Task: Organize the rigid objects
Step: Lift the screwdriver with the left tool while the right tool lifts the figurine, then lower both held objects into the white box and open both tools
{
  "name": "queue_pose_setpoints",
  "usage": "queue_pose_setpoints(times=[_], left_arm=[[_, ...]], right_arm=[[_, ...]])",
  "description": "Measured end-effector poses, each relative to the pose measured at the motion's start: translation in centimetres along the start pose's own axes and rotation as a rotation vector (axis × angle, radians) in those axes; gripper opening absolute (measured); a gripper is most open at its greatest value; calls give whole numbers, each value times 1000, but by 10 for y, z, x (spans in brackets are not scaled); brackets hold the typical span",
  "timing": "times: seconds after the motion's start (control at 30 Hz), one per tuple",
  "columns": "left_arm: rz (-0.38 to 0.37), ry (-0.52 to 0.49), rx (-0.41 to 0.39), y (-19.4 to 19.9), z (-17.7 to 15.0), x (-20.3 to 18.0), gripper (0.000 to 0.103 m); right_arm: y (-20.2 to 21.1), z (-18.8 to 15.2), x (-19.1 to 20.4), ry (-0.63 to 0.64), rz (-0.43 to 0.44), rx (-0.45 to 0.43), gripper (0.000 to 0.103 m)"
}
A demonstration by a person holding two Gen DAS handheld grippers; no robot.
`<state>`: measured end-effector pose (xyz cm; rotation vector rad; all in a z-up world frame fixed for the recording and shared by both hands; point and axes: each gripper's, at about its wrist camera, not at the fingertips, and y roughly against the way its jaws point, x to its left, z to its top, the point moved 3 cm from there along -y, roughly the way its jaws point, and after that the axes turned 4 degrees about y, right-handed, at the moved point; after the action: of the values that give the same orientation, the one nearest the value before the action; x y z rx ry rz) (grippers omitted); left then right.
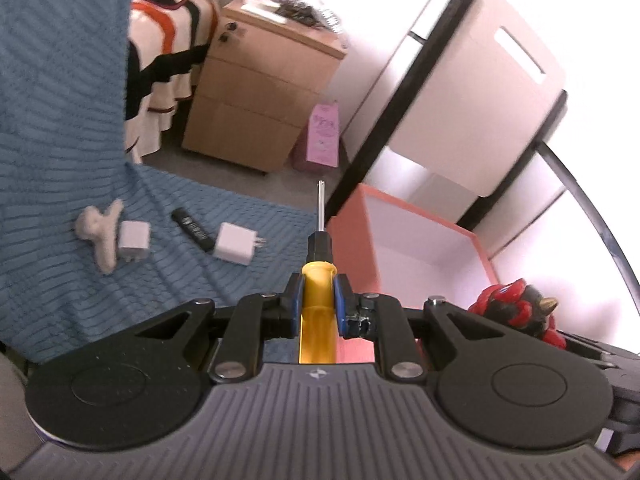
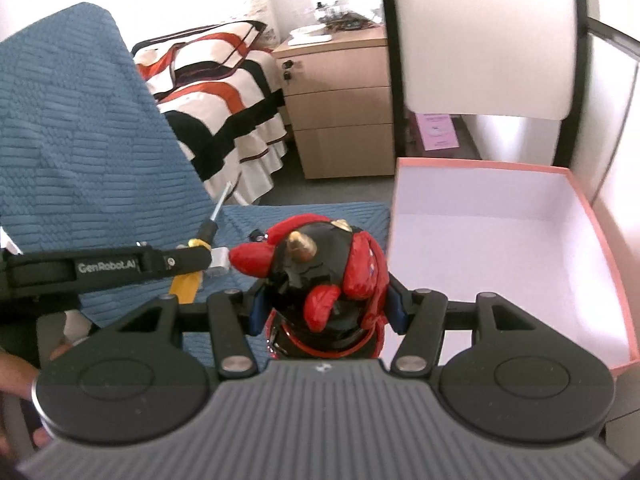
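1. Left gripper [image 1: 317, 300] — jaws clamped on the yellow-handled screwdriver [image 1: 318, 276], its tip pointing away.
2. Right gripper [image 2: 326, 306] — jaws gripping a red-and-black horned figurine [image 2: 326, 276], just beside the open pink box [image 2: 600, 240].
3. Farther off on the blue quilt [image 1: 60, 120]: two white chargers [image 1: 236, 243], a hair claw [image 1: 98, 232].

The yellow translucent plastic screwdriver handle [image 1: 317, 312] looked glossy, its thin metal shaft [image 1: 321, 208] shiny; the red-and-black horned figurine [image 2: 328, 280] had a lacquered gloss; the blue ribbed cloth cover [image 1: 60, 128] was matt and rough; the pale wooden drawer cabinet [image 2: 340, 108] looked smooth; the pink cardboard box [image 2: 600, 248] was matt.
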<state>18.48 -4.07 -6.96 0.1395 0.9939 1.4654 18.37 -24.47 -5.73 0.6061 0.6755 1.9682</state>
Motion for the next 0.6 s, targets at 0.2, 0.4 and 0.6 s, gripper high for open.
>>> queue_pose_setpoints(times=[0.2, 0.4, 0.6], left_arm=[[-35, -28, -3, -6, -4, -40, 19], [-80, -40, 9, -19, -11, -82, 19], [-99, -51, 37, -46, -15, -116, 19]], right_arm=[[20, -3, -28, -12, -33, -29, 59], [35, -8, -59, -35, -65, -45, 59], [38, -17, -92, -93, -95, -38, 59]])
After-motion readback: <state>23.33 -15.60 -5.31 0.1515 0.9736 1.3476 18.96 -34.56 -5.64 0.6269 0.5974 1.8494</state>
